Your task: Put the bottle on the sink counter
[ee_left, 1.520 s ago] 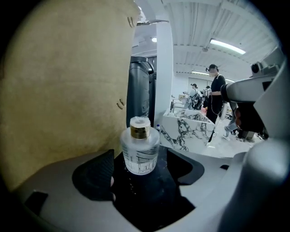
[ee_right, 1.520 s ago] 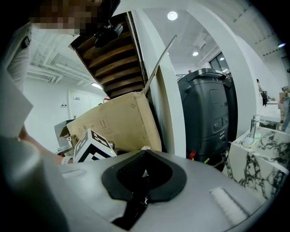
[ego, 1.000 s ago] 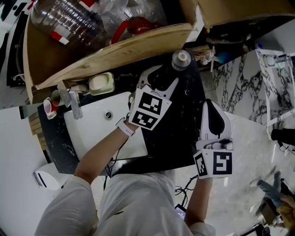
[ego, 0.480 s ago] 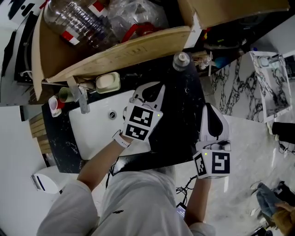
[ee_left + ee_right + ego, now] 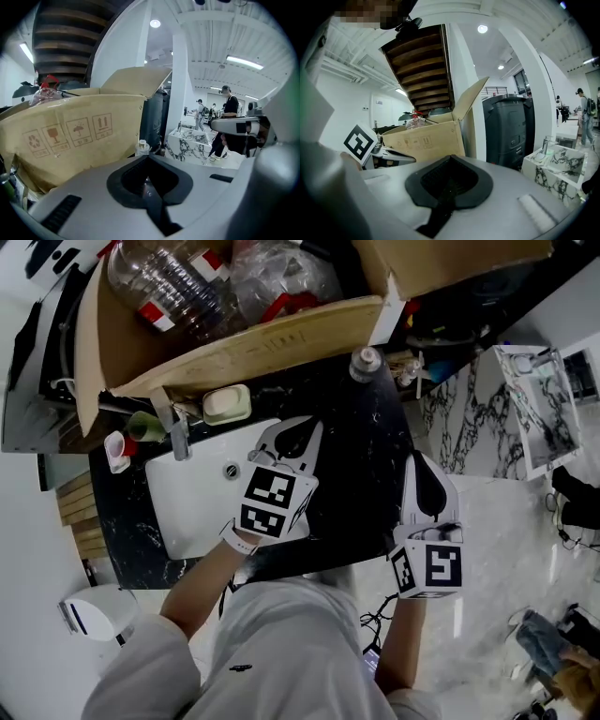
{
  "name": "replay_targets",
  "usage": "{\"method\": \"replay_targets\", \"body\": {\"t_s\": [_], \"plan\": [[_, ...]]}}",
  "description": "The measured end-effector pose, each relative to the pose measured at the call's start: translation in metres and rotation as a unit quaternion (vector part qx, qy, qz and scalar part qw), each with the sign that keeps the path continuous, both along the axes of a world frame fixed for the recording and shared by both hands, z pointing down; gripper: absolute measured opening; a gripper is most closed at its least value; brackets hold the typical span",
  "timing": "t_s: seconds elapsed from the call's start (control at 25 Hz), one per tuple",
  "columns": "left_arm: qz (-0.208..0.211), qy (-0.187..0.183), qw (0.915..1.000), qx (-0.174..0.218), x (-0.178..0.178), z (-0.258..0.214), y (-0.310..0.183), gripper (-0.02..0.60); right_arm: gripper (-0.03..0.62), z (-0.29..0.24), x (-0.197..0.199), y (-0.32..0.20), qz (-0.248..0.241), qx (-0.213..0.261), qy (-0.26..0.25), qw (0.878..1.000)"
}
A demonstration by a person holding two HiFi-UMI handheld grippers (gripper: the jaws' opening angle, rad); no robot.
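Bottle [image 5: 366, 363]: clear, silvery cap, upright at the back edge of the counter, right of the sink, just beside the cardboard box wall.
Counter [image 5: 361, 479]: black stone with pale veins, a white sink [image 5: 192, 493] set into its left part.
At the sink: tap [image 5: 173, 427] and soap dish [image 5: 227, 404] along the back rim.
Cardboard box [image 5: 262, 338]: open behind the counter, large plastic bottles inside.
Floor [image 5: 497, 521]: white marbled, to the right of the counter.
Room: white columns, a staircase [image 5: 424, 70] seen from below, a dark bin [image 5: 508, 129], people [image 5: 229, 110] far off.
Left gripper [image 5: 305, 427]: jaws pressed together, nothing between them, over the counter beside the sink; bottle apart from it, beyond its tips.
Right gripper [image 5: 419, 457]: jaws together, empty, at the counter's right edge, well apart from the bottle.
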State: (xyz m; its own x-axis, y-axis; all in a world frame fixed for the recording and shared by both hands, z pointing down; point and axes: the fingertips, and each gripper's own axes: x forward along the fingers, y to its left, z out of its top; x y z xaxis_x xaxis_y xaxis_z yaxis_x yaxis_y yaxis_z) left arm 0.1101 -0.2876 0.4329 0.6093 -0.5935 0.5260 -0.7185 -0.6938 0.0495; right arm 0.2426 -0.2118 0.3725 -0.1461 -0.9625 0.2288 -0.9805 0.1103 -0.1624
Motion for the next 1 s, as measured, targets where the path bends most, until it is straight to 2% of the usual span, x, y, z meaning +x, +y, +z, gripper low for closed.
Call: {"method": "replay_targets", "body": {"t_s": [0.56, 1.0], "plan": [[-0.011, 0.028, 0.9993, 0.021, -0.031, -0.052, 0.044, 0.007, -0.002, -0.026, -0.015, 0.040, -0.009, 0.008, 0.002, 1.000], [-0.046, 0.048, 0.9971, 0.038, -0.071, -0.091, 0.071, 0.006, -0.002, -0.039, -0.026, 0.071, -0.037, 0.002, 0.015, 0.999]]}}
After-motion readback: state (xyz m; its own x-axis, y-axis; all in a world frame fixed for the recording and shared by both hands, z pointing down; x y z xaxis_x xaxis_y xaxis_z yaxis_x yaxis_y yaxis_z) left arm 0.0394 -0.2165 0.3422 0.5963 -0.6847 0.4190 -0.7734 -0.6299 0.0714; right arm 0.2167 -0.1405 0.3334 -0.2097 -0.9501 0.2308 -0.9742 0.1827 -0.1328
